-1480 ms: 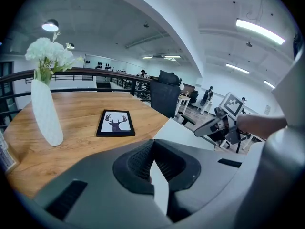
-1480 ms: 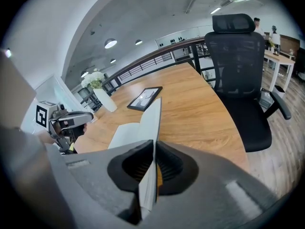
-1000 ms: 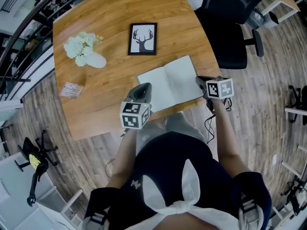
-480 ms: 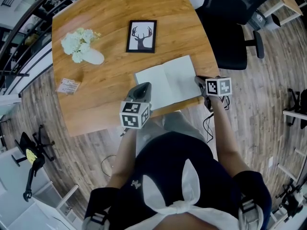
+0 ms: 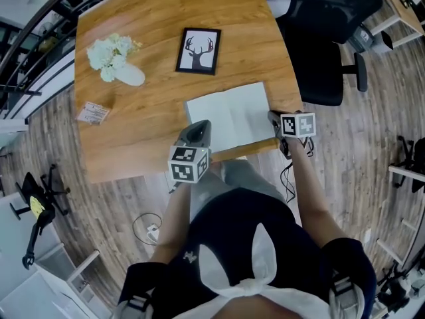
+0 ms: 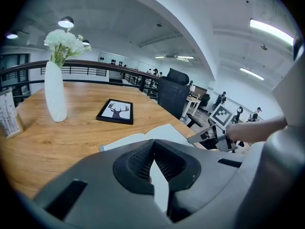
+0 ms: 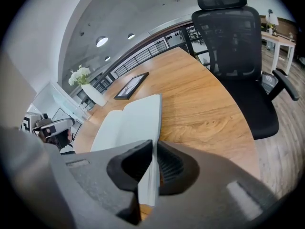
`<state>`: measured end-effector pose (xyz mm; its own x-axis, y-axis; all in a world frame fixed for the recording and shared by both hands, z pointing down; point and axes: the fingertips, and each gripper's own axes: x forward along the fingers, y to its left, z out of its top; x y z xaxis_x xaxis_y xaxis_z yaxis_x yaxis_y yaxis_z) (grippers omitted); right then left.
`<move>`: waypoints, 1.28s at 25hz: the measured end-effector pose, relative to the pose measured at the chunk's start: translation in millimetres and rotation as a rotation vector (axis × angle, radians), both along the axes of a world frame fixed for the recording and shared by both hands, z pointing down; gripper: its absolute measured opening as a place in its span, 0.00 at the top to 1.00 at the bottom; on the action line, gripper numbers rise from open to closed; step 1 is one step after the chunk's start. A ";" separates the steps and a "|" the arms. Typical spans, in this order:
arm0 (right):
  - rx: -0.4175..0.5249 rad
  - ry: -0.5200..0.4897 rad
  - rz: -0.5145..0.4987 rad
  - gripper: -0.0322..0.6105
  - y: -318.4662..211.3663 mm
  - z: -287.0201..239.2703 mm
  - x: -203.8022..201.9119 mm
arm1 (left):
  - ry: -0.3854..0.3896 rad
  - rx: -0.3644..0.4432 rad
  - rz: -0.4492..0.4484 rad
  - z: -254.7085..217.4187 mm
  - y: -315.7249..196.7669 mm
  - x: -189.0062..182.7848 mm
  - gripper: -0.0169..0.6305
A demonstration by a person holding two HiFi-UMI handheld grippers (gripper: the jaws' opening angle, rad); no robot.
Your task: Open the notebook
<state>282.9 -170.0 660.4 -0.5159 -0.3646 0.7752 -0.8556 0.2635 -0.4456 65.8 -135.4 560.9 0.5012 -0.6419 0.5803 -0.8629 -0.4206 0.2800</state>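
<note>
Here the notebook (image 5: pixel 229 113) lies open on the wooden table (image 5: pixel 146 131), close to the table's near edge, with its two pale blank pages spread flat and its spine running away from the person. It sits between the two grippers. The left gripper (image 5: pixel 199 127) meets it at the near corner of the left page, and the right gripper (image 5: pixel 272 116) meets it at the near part of the right page's outer edge. Both grippers slope down toward the tabletop from the person's side.

In the left gripper view, the jaws stand almost together, and a thin pale sheet runs up through the narrow slit between the ribbed pads (image 6: pixel 143 162). The pads are clamped on that corner of the notebook. The open pages stretch away just beyond the jaws, and the right gripper shows at their far side.

In the right gripper view, the jaws are likewise nearly closed, pinching the notebook's right edge. The pale edge passes straight between the pads (image 7: pixel 167 163) and comes out below them, and the wood of the table shows beside it. From there the right page runs flat to the spine, with the left page beyond it.

Farther back on the table, well apart from the notebook, stand a framed deer picture (image 5: pixel 198 51) and a white vase of flowers (image 5: pixel 129 77).
</note>
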 end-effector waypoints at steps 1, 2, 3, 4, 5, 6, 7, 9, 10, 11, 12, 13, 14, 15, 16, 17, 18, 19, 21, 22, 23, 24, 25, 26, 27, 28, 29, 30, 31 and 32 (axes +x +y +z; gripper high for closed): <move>0.000 0.006 -0.005 0.90 -0.3 1.4 0.2 | 0.000 -0.001 -0.005 0.8 1.0 0.3 0.95; 0.000 0.013 -0.011 0.90 -0.6 2.7 0.3 | -0.001 -0.001 -0.010 1.3 2.0 0.6 0.95; 0.000 0.019 -0.017 0.90 -0.9 3.9 0.5 | -0.002 -0.002 -0.013 1.5 3.0 1.1 0.95; 0.001 0.024 -0.021 0.90 -1.1 5.2 0.9 | -0.003 -0.002 -0.016 1.6 3.9 1.7 0.95; 0.000 0.029 -0.023 0.90 -1.1 6.6 1.2 | -0.004 -0.002 -0.017 1.8 4.9 2.3 0.95; 0.001 0.031 -0.025 0.90 -1.1 7.9 1.5 | -0.005 -0.001 -0.019 1.9 5.6 2.9 0.95; 0.001 0.032 -0.027 0.90 -1.1 8.8 1.6 | -0.007 0.000 -0.020 1.7 6.1 3.3 0.95; 0.003 0.034 -0.025 0.89 -1.3 9.5 1.8 | -0.009 0.005 -0.022 0.4 6.8 4.1 0.95; 0.004 0.036 -0.023 0.89 -1.3 9.4 2.0 | -0.010 0.007 -0.023 -0.6 7.2 4.3 0.95; 0.005 0.041 -0.021 0.89 -1.1 9.4 2.3 | -0.011 0.008 -0.024 -1.6 7.8 4.5 0.95; 0.006 0.048 -0.019 0.89 -0.8 9.6 2.8 | -0.012 0.009 -0.024 -2.2 8.2 4.5 0.95; 0.008 0.056 -0.017 0.89 -0.6 10.0 3.4 | -0.013 0.008 -0.024 -2.4 8.5 4.6 0.95; 0.012 0.063 -0.015 0.89 -0.5 10.2 4.1 | -0.014 0.009 -0.023 -2.6 8.4 4.8 0.95; 0.019 0.065 -0.014 0.88 -0.8 10.1 4.7 | -0.015 0.010 -0.022 -2.5 8.1 5.2 0.95; 0.027 0.060 -0.012 0.87 -1.3 9.6 4.9 | -0.016 0.010 -0.020 -2.3 8.0 5.9 0.95; 0.035 0.046 -0.008 0.84 -1.6 8.8 4.8 | -0.016 0.011 -0.017 -2.0 8.1 6.9 0.95; 0.042 0.026 -0.002 0.80 -1.7 7.6 4.5 | -0.017 0.011 -0.014 -1.7 8.4 8.1 0.95; 0.048 0.005 0.007 0.78 -1.5 6.0 4.1 | -0.018 0.011 -0.010 -1.5 9.0 9.3 0.95; 0.066 -0.020 0.022 0.76 -0.8 1.1 4.6 | -0.020 0.012 -0.003 -1.9 10.2 11.6 0.95; 0.078 -0.020 0.026 0.76 -0.3 -2.0 5.4 | -0.020 0.013 0.001 -2.5 10.6 12.8 0.95; 0.093 -0.017 0.029 0.76 0.1 -5.8 6.2 | -0.019 0.015 0.004 -3.3 10.7 14.0 0.95; 0.112 -0.015 0.030 0.76 0.5 -10.4 6.4 | -0.018 0.017 0.007 -4.3 10.7 15.0 0.95; 0.135 -0.015 0.032 0.76 0.7 -16.0 6.1 | -0.017 0.020 0.010 -5.3 10.7 16.1 0.95; 0.160 -0.017 0.034 0.76 1.0 -22.4 5.4 | -0.016 0.022 0.012 -6.5 10.7 17.2 0.95; 0.186 -0.018 0.034 0.76 1.6 -29.3 4.3 | -0.015 0.025 0.015 -7.8 10.9 18.4 0.95; 0.213 -0.016 0.030 0.76 2.5 -36.5 2.9 | -0.013 0.028 0.017 -9.2 11.3 19.7 0.95; 0.242 -0.013 0.023 0.76 3.9 -43.8 1.0 | -0.012 0.031 0.020 -10.8 12.1 21.3 0.95; 0.274 -0.010 0.014 0.76 5.7 -50.9 -1.3 | -0.010 0.035 0.022 -12.6 12.9 22.9 0.95; 0.309 -0.010 0.002 0.80 7.7 -57.9 -3.9 | -0.007 0.040 0.023 -14.6 13.8 24.6 0.95; 0.347 -0.013 -0.010 0.84 9.6 -65.0 -7.0 | -0.003 0.045 0.023 -16.4 14.5 26.3 0.95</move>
